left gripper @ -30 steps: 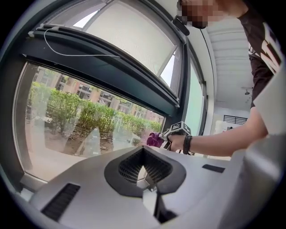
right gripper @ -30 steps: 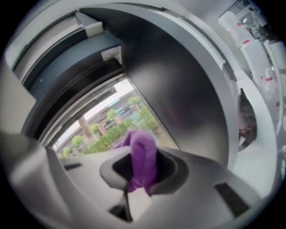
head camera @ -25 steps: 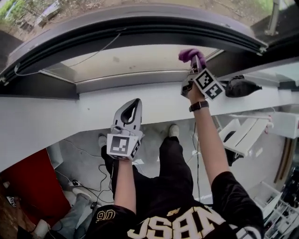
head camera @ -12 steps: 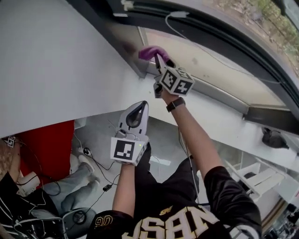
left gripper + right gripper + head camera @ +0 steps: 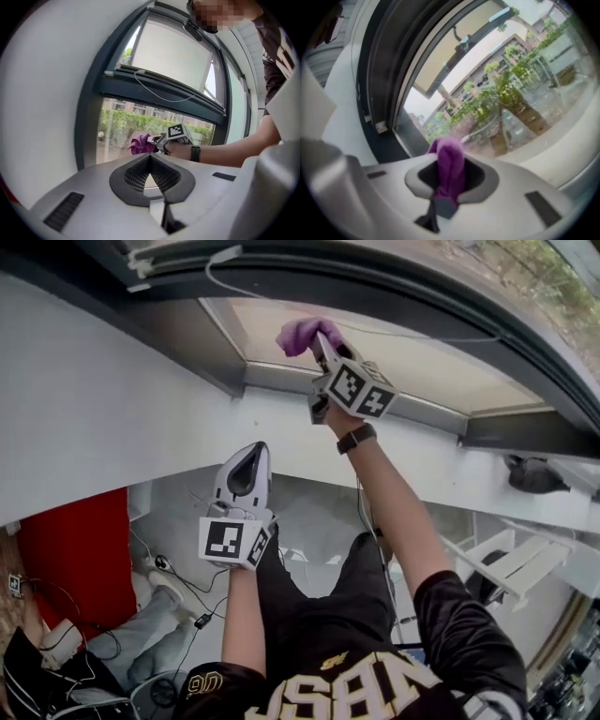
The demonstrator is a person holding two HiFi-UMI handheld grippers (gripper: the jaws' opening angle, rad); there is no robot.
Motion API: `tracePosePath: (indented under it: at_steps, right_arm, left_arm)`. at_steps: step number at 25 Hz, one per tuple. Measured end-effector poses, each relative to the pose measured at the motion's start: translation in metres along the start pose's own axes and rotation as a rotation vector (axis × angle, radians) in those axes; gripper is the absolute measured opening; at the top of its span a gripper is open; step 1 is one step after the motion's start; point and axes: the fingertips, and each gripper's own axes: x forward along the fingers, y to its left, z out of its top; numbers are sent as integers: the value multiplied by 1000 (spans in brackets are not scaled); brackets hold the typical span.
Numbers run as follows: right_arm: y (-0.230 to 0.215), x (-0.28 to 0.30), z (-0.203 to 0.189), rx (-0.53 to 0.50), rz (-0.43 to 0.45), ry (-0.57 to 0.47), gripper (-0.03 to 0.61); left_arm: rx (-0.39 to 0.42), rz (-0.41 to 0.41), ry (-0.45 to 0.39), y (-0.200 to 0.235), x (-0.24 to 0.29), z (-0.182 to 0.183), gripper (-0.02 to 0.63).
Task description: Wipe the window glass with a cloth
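Right gripper: You are pinching the purple cloth (image 5: 450, 164) in the right gripper (image 5: 317, 337). A bunched fold is sticking out past the jaw tips, so fabric rather than plastic is facing the pane.
Cloth: In the head view it is sitting at 11 o'clock from your right wrist, up at the window glass (image 5: 422, 362). It is near the pane's lower corner, just beside the dark frame (image 5: 187, 343). The left gripper view is showing it (image 5: 139, 143) against the pane, but I cannot tell whether it is actually pressing on the glass.
Left gripper: The left gripper (image 5: 246, 465) is pressing its jaws together on nothing. You are holding it low, at 7 o'clock from the right one and well apart from the window, which is probably leaving the wiping arm free.
Reach: Your right arm is stretching out nearly straight, likely to bring the cloth to that far corner.
Stage: Wiping seems to be going on. How much of the pane is already clean is not showing.
Risk: The jaw tips are lying close behind the fold, so a flatter angle could be scraping the glass.
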Motion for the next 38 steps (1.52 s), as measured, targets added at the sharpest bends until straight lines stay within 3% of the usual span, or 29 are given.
tracePosePath:
  at_steps: [5, 11, 13, 16, 18, 20, 26, 31, 35, 38]
  right_arm:
    - [-148, -128, 67, 40, -206, -109, 80]
    - [-332, -283, 132, 285, -513, -334, 80]
    - [-373, -319, 152, 350, -570, -414, 80]
    - [-388, -343, 172, 322, -608, -460, 80]
    - [-365, -328, 162, 261, -583, -416, 80]
    - [-323, -288, 128, 214, -504, -315, 80]
    - [-137, -121, -9, 80, -152, 21, 80]
    - [11, 17, -84, 18, 64, 112, 80]
    - [76, 93, -120, 76, 106, 130, 80]
    - [78, 112, -118, 146, 70, 110, 80]
  left_arm:
    - [-3, -208, 14, -126, 60, -19, 12]
    - [-16, -360, 43, -252, 102, -52, 12]
    - [-11, -383, 44, -272, 110, -56, 12]
    - [-3, -382, 36, -279, 111, -53, 12]
    - [-8, -355, 36, -263, 104, -50, 12]
    - [-14, -313, 38, -233, 94, -46, 12]
    - [-8, -163, 33, -109, 60, -29, 12]
    - [75, -62, 12, -9, 23, -2, 12]
    - [57, 47, -15, 55, -15, 14, 12]
    - [66, 81, -1, 73, -31, 9, 12]
